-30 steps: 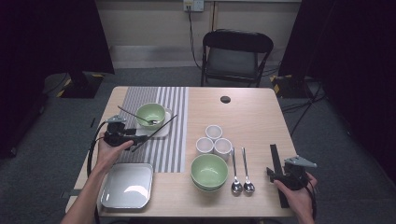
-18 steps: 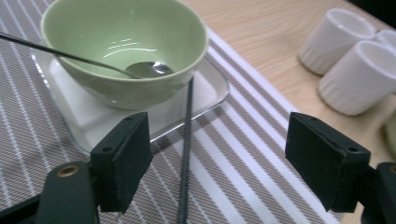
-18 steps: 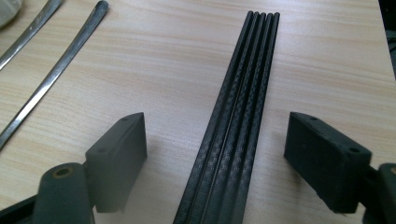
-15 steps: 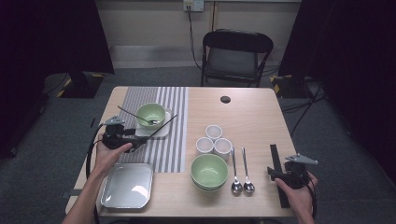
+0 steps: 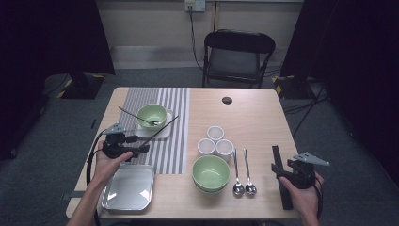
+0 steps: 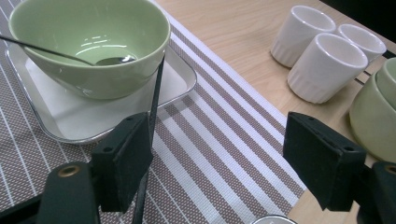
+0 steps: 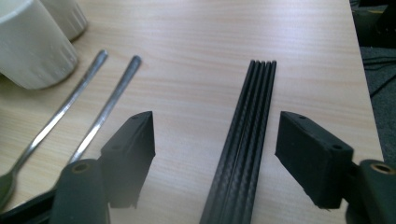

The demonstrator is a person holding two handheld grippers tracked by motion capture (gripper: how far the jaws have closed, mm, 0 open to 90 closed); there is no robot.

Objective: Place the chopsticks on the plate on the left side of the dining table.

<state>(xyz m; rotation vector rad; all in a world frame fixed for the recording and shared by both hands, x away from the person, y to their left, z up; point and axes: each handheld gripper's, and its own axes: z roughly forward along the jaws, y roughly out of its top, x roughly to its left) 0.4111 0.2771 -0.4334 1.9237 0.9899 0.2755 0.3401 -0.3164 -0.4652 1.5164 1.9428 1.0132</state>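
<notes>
Setting 1: we are closing our open right gripper (image 7: 215, 158) around the chopsticks (image 7: 243, 154), left gripper (image 6: 217, 161) open beside 1 chopstick (image 6: 154, 107); 2 settings remaining.

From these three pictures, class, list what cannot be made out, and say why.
- Black chopsticks: near ends cut off by the right gripper view's bottom edge.
- Dark disc in the high view: too small to identify.
- Stacked green bowls: cut off by the left gripper view's right edge.
</notes>
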